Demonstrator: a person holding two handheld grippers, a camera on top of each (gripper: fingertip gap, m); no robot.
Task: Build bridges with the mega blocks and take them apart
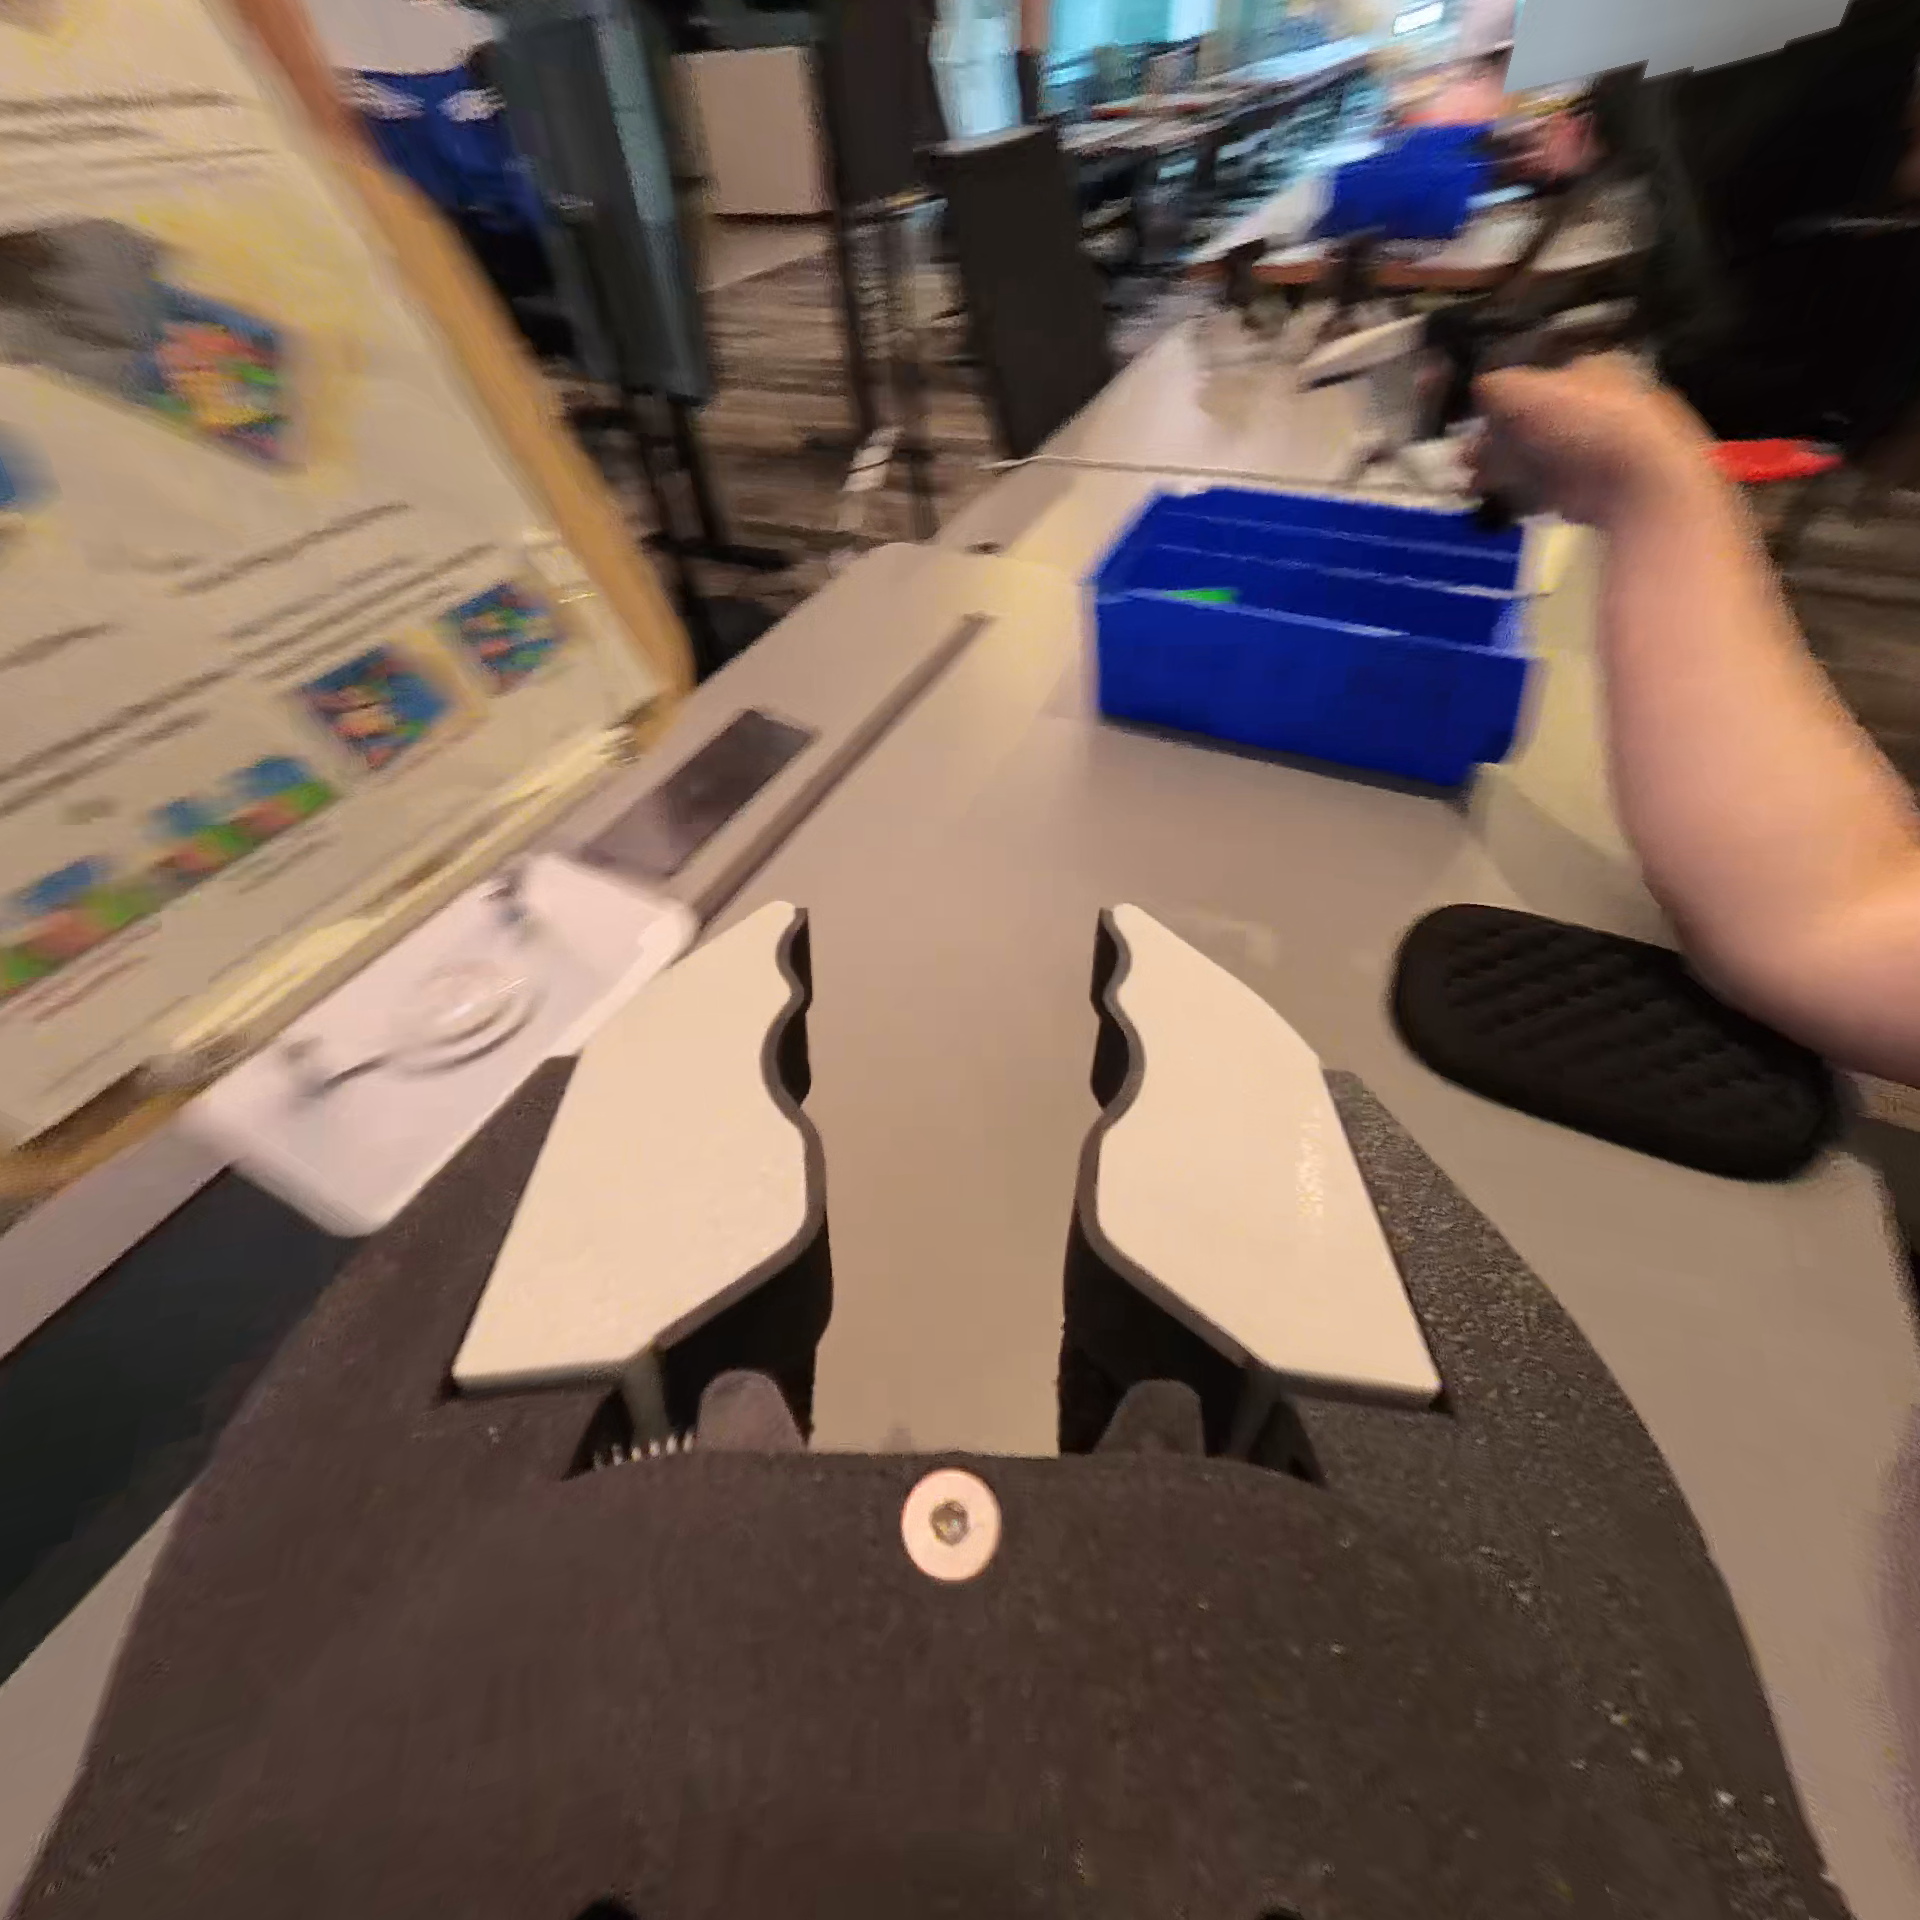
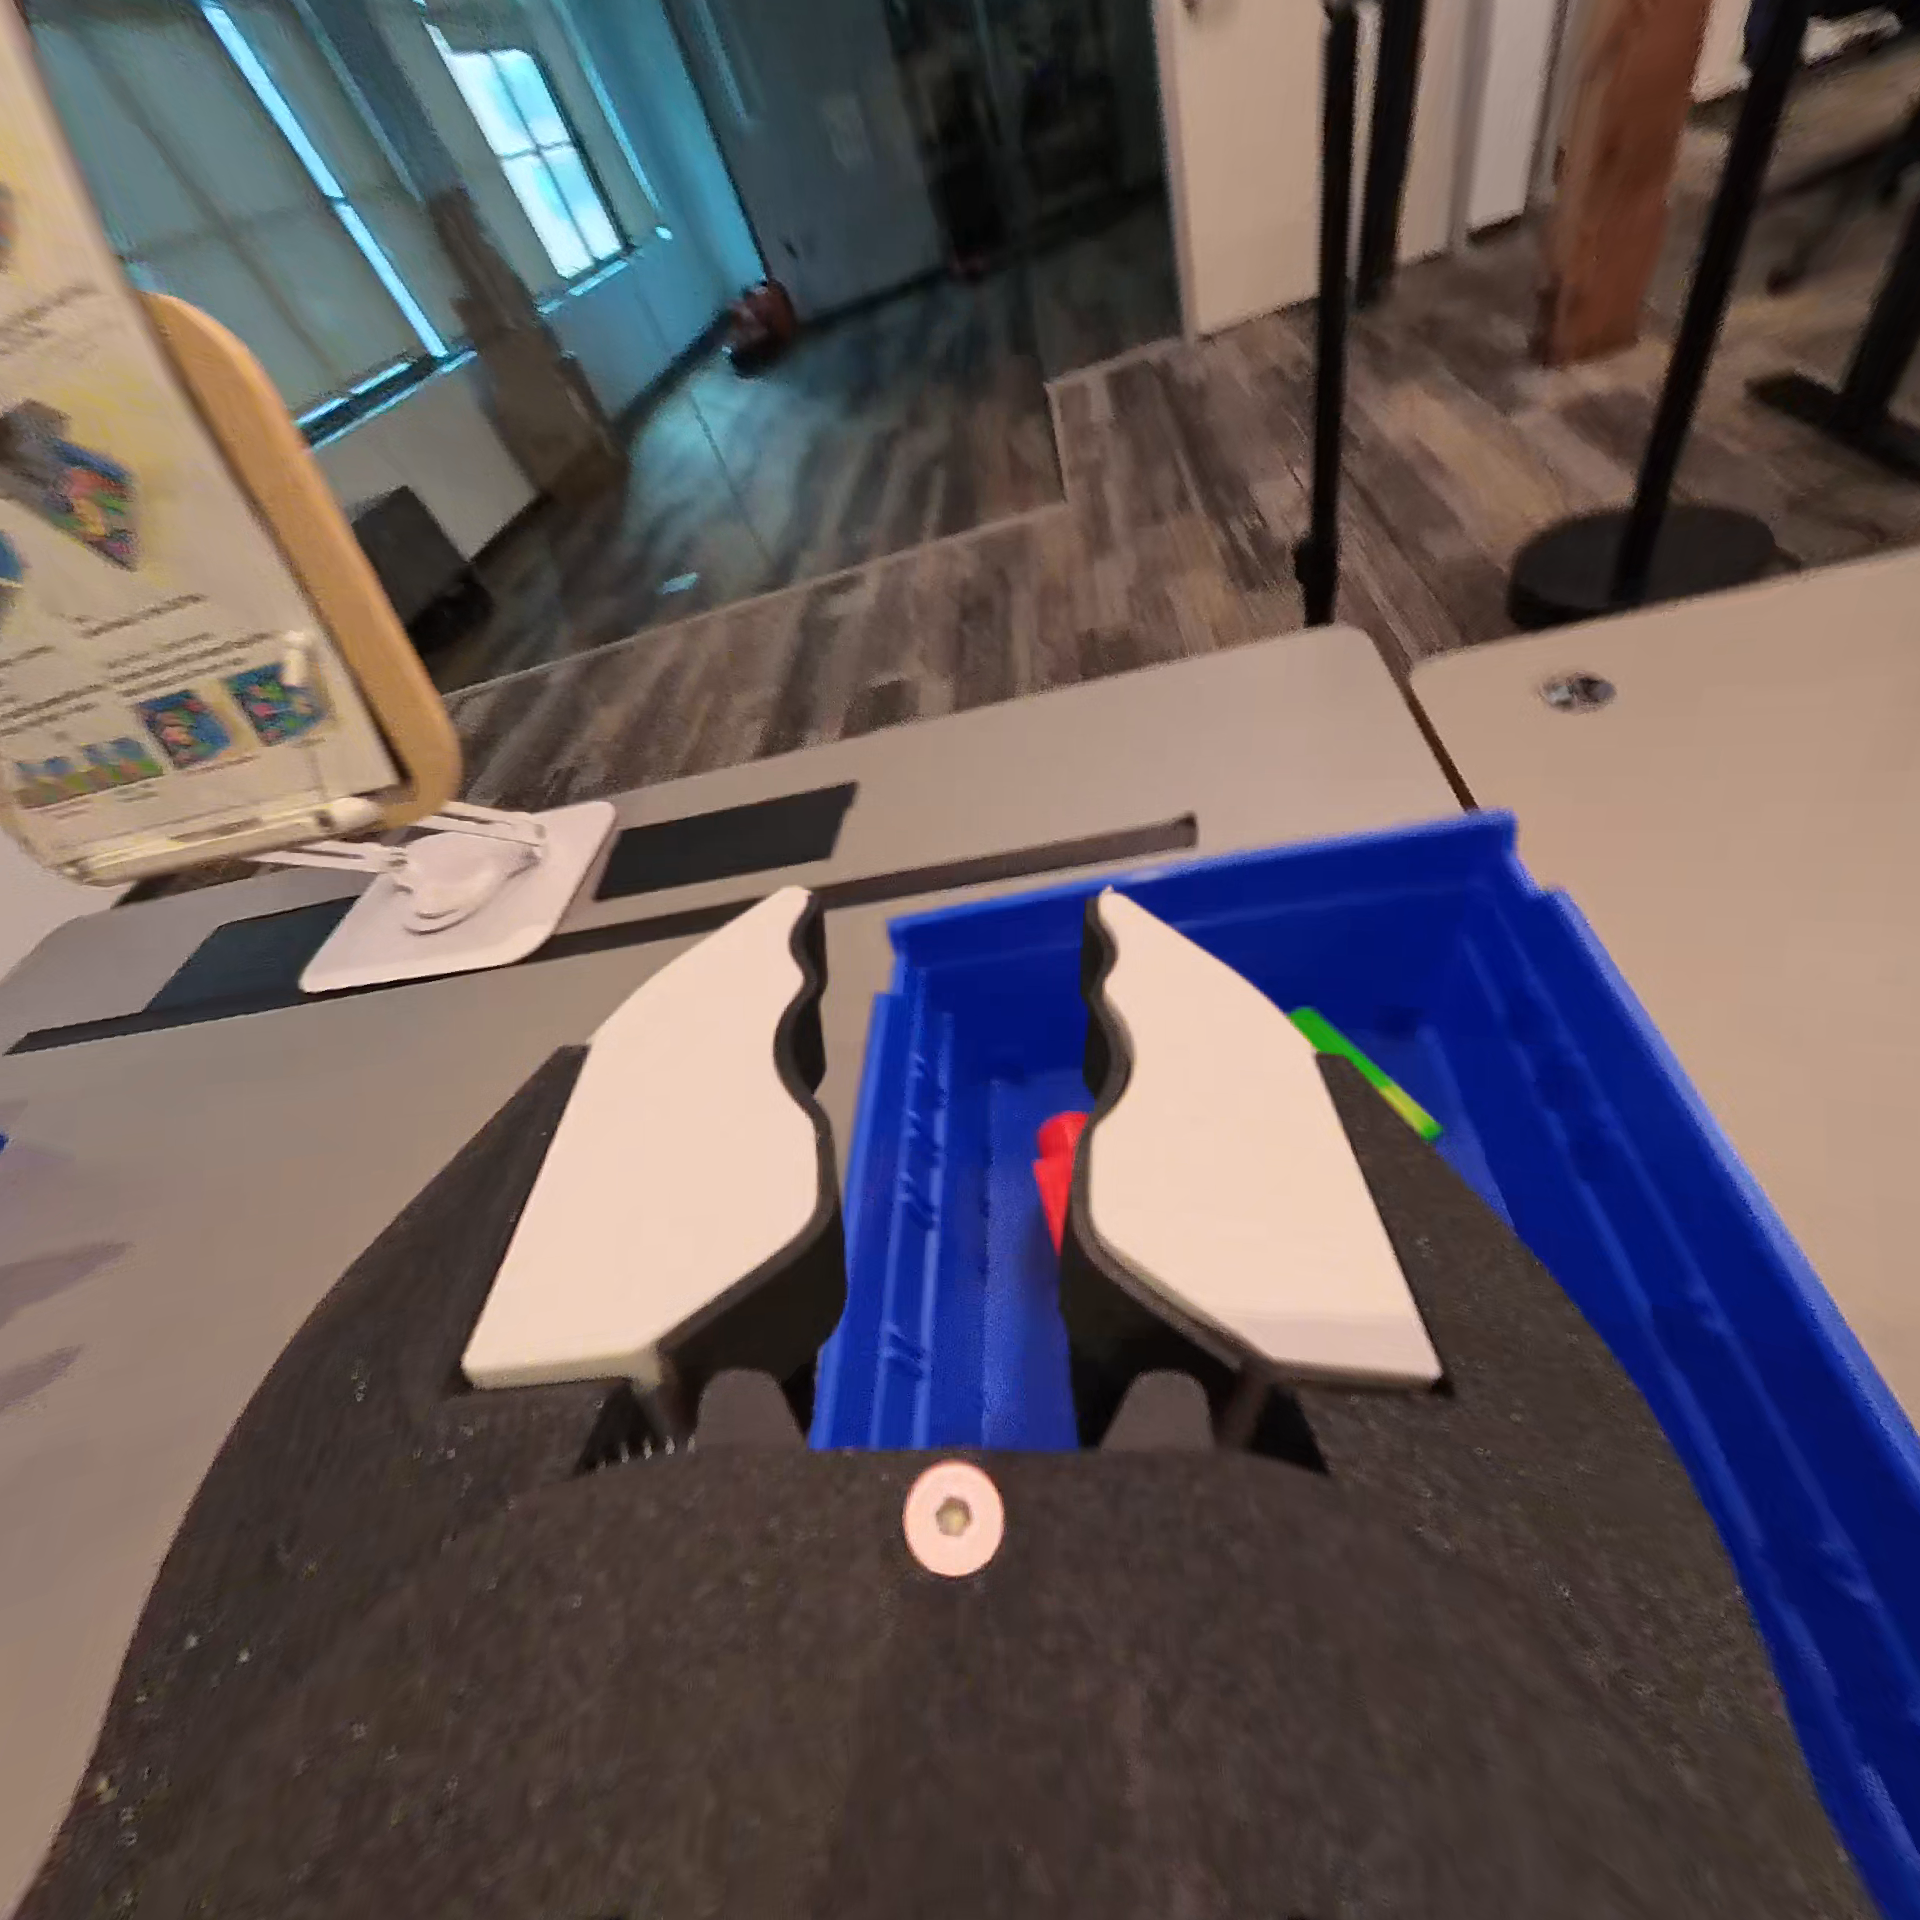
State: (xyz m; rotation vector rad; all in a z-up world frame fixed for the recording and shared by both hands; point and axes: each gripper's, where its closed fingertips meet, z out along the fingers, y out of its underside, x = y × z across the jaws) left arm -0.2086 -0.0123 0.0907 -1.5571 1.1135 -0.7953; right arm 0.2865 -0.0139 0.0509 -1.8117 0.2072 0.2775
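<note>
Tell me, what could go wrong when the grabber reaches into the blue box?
The right gripper hangs open right over the near wall of the blue bin, so a finger might bump the wall and shove the bin. The red block is half hidden behind a finger and the green block lies farther back, so the grab could miss. Both views look blurry, so aiming is harder.

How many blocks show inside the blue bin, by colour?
Red block: 1
Green block: 1
Total: 2 visible in the blue bin; the right gripper, open above it, hides part of the inside, so more may lie unseen.
</note>
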